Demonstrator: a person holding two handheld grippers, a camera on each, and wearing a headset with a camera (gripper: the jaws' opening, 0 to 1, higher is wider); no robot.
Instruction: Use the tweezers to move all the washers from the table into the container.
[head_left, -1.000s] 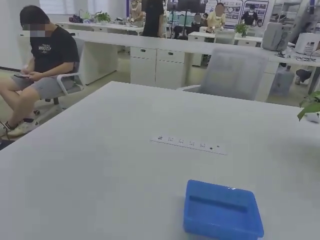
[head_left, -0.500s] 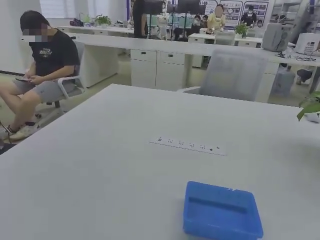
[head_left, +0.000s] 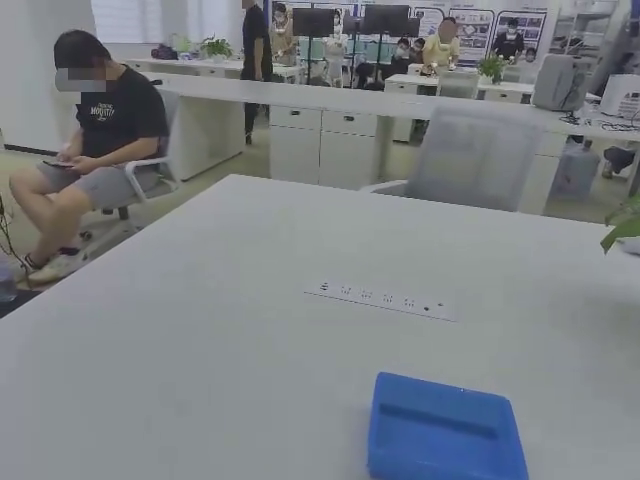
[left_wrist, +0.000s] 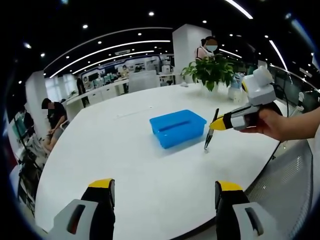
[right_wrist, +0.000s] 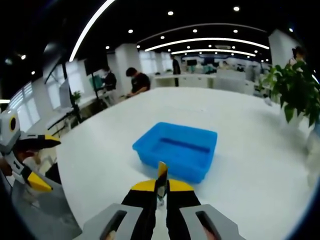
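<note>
Against a second ago, in the head view: a slight shift of the camera, with the blue rectangular plastic container (head_left: 430, 392) lower in the picture and cut by its bottom edge, yet on the same spot of the white tabletop (head_left: 200, 330), short of the recessed white socket strip (head_left: 385, 298). Far back, one real change: the standing person in dark clothes (head_left: 255, 40) further left along the rear desks.

Nearest in the left gripper view, the left gripper (left_wrist: 165, 186): yellow-tipped jaws spread wide, nothing between them, touching nothing, over the table's near edge. Further out on the right, the right gripper (left_wrist: 240, 119) in a hand (left_wrist: 274, 123), clamped on slim dark tweezers (left_wrist: 210, 131) pointing steeply down, tips at the tabletop just beside the container's (left_wrist: 182, 137) near corner; contact with the table impossible to tell.

Same grip close up in the right gripper view: right gripper (right_wrist: 160, 188) with jaws pressed together on the tweezers (right_wrist: 161, 172), container (right_wrist: 167, 161) just beyond the tips, left gripper (right_wrist: 42, 161) off at the left edge, jaws apart.

Beyond the table: a grey mesh office chair (head_left: 470, 150), a seated person in a black T-shirt (head_left: 105, 125) at left, a leafy green potted plant (left_wrist: 210, 70) at the table's far end.
</note>
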